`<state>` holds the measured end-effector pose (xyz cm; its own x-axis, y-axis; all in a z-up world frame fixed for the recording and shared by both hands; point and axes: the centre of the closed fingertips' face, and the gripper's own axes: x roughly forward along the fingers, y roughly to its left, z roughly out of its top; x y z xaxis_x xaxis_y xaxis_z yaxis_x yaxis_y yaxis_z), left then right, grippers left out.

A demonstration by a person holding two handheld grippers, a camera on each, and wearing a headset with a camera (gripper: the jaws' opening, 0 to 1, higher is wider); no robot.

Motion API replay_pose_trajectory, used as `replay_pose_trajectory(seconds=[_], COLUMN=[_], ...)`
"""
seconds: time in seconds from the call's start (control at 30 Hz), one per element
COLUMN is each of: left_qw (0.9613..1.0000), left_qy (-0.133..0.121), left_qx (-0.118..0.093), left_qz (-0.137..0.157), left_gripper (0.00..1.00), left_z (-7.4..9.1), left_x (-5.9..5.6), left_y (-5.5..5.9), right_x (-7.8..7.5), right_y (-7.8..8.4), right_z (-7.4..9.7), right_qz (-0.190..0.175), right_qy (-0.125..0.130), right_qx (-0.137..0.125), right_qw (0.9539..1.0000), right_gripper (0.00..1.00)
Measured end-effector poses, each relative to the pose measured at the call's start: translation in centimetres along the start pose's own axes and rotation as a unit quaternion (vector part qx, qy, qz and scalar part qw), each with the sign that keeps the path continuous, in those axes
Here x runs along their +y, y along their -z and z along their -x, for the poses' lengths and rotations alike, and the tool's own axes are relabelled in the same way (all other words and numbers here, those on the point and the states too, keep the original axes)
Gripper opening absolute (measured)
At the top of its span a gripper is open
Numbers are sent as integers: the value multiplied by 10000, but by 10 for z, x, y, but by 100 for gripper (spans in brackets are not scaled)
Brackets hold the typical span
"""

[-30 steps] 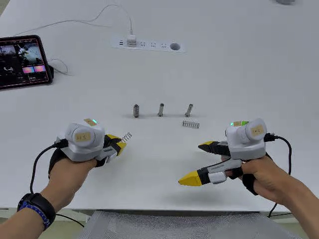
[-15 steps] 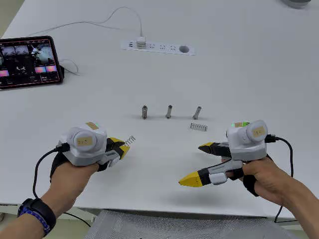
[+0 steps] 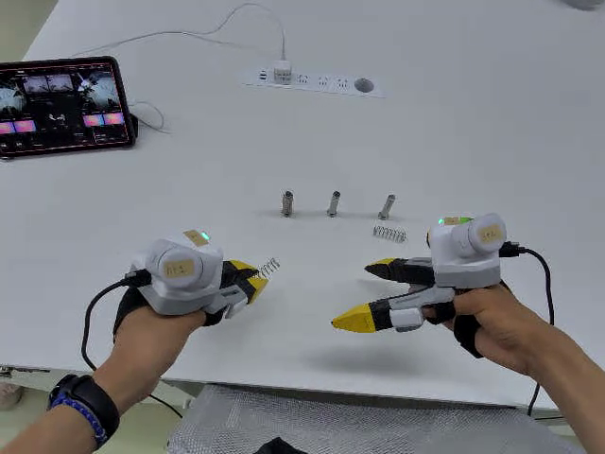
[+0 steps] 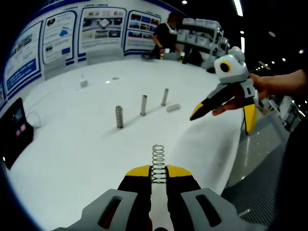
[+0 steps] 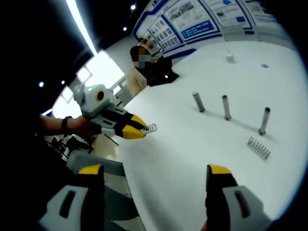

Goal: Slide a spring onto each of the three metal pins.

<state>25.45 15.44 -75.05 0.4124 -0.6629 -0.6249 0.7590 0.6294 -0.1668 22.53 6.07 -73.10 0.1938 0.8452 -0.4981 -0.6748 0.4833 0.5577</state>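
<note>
A spring (image 3: 269, 267) is clamped in the left gripper (image 3: 251, 283); the right gripper (image 3: 362, 296) gapes wide. A white table (image 3: 454, 113) lies beneath, with posters (image 4: 101, 24) on the far wall.

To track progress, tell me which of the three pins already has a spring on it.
The left pin in the head view: coils wrap its shaft. The middle pin and right pin are bare, smooth metal.

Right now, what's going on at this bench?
A person works a gripper in each hand. The left gripper is shut on a spring; the right gripper is open and empty. The left pin already carries its spring, the middle pin and right pin are bare, and a loose spring lies beside the right pin.
</note>
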Motion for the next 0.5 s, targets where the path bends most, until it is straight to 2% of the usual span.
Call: replay_pose_trajectory(seconds=[0.17, 0.5], left_qw=[9999, 9991], left_qy=[135, 370], left_qx=[-15, -110], left_qz=[-74, -185], left_gripper=[10, 10], left_z=[-4, -9], left_x=[-12, -34], left_y=[-4, -20], right_x=[5, 8], right_y=[-10, -18], right_z=[-4, -10], right_qz=[-244, -571], right_qy=[-162, -351], right_qx=[-229, -433], right_qw=[9993, 9968], right_gripper=[85, 80])
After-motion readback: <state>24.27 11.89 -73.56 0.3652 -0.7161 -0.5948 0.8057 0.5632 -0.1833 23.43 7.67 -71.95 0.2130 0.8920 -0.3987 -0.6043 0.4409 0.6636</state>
